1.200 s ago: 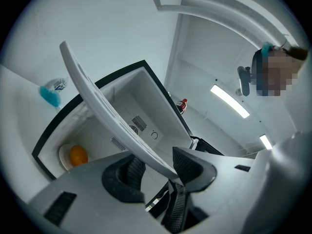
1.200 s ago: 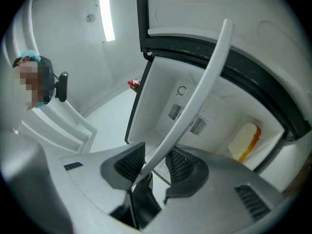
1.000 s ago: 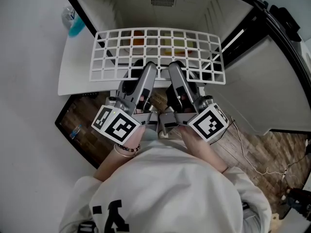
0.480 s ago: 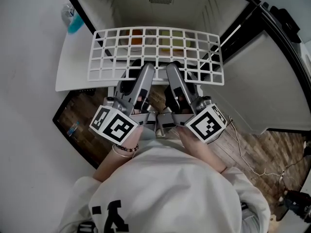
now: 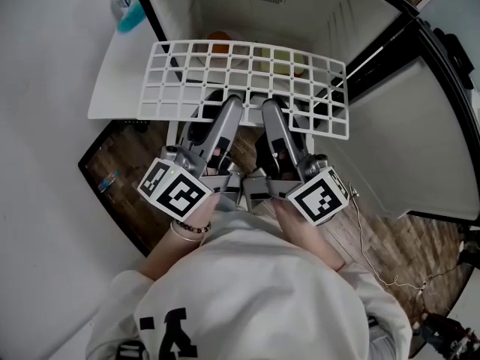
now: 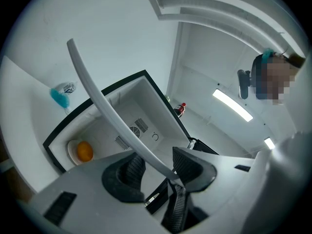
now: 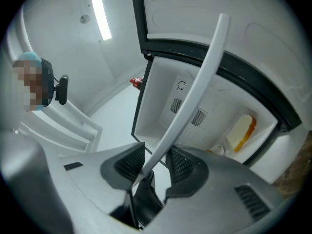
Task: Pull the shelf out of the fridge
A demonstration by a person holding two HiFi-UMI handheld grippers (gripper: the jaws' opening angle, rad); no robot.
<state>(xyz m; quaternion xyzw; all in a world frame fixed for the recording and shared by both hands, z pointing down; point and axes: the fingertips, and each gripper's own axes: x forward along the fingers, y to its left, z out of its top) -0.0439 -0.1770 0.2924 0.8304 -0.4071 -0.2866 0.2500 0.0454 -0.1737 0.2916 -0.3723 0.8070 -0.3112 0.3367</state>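
Both pairs of jaws are clamped on the front edge of the shelf (image 6: 129, 134), with the left gripper (image 5: 229, 103) and right gripper (image 5: 271, 105) side by side at its middle. Its long axis runs crosswise, and its far edge lies at the mouth of the fridge (image 5: 225, 6). The pull probably runs straight toward the person. The open door (image 5: 420, 148) stands near the shelf's right corner, and an orange (image 6: 84, 151) lies below.
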